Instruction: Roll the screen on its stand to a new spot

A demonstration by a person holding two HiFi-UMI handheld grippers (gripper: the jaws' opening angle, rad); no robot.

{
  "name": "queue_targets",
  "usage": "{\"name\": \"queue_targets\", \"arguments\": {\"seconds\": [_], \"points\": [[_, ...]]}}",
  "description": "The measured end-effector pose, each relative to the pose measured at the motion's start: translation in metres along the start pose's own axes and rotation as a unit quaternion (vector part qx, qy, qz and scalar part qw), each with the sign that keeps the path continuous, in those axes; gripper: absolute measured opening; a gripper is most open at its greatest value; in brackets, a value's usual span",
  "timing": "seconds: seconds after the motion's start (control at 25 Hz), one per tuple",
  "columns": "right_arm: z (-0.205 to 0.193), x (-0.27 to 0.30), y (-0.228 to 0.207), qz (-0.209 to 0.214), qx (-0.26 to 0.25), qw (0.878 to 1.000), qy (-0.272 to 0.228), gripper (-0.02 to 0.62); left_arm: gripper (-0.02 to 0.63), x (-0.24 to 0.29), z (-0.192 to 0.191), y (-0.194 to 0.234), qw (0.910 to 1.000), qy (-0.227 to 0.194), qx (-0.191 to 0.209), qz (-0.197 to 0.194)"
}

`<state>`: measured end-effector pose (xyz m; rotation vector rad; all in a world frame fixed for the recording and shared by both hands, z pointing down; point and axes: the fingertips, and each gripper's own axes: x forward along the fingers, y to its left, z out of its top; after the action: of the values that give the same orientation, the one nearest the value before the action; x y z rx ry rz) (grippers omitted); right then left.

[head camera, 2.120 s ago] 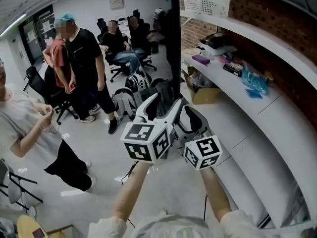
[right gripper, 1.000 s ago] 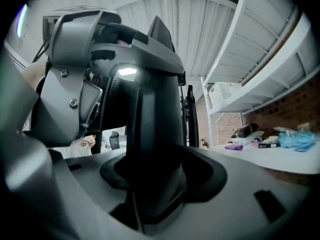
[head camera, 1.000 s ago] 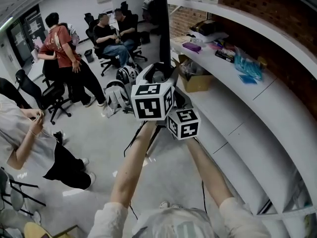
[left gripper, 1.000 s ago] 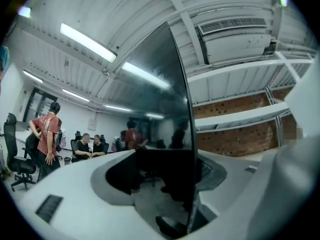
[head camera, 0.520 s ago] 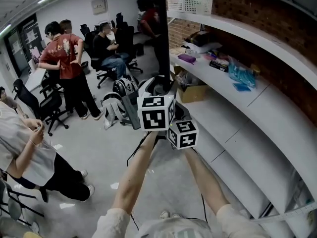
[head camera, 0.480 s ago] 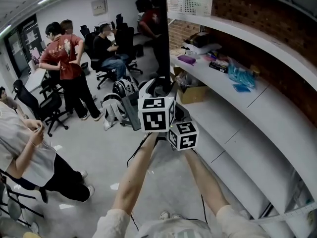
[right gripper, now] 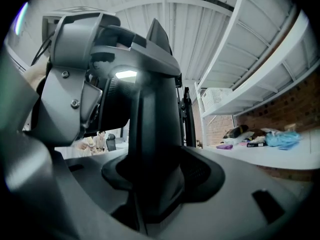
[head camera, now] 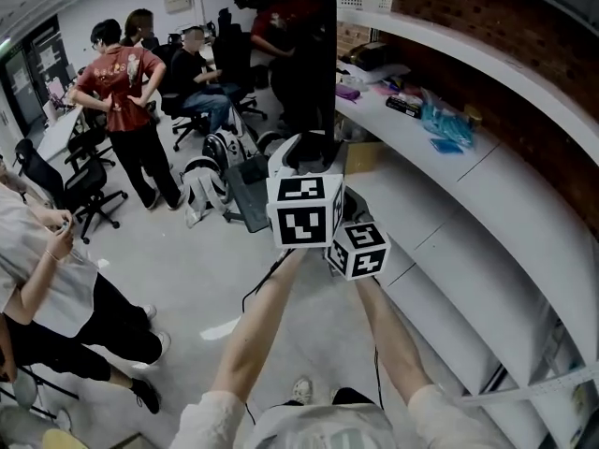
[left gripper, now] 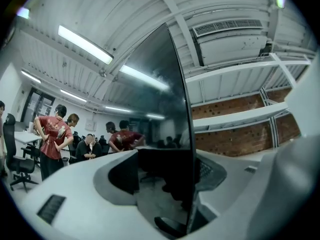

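The person is holding both arms out to the front, and the tall dark screen (head camera: 326, 73) is standing upright just ahead, close beside the long white shelf (head camera: 440, 185) on the right. In the head view the two marker cubes are sitting one behind the other, w/ the left one higher and nearer to the screen.

In the left gripper view, the left gripper (left gripper: 165, 181) is closing its jaws on the screen's edge. The glossy face is turning toward the left jaw and is reflecting ceiling lights and ppl in the room. The thin edge is running up btw the two jaw pads, and no gap is showing on either side.

In the right gripper view, the right gripper (right gripper: 152, 184) is also clamping on the screen, lower down. A dark upright part is filling the space btw its jaws, and the grey body of the left gripper is showing above it, at upper left.

On the shelf, some blue bags (head camera: 445, 124) and small items are lying well apart from the grippers. A brick wall (head camera: 505, 26) is running behind the shelf.

To the left, a person in a red shirt (head camera: 117, 73) is standing w/ hands on hips, another person (head camera: 192, 64) is sitting, and office chairs (head camera: 70, 181) and a backpack (head camera: 201, 190) are standing on the grey floor.
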<state>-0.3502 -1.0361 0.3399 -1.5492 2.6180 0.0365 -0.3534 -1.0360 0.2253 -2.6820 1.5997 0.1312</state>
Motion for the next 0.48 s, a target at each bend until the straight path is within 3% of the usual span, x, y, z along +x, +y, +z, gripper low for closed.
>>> {"name": "queue_targets", "arguments": {"seconds": [0.48], "points": [[0.006,-0.116,-0.045,0.025,-0.001,1.0,0.004,0.233,0.29,-0.025,-0.007,-0.121,0.9998,-0.01,-0.011,0.015]]}}
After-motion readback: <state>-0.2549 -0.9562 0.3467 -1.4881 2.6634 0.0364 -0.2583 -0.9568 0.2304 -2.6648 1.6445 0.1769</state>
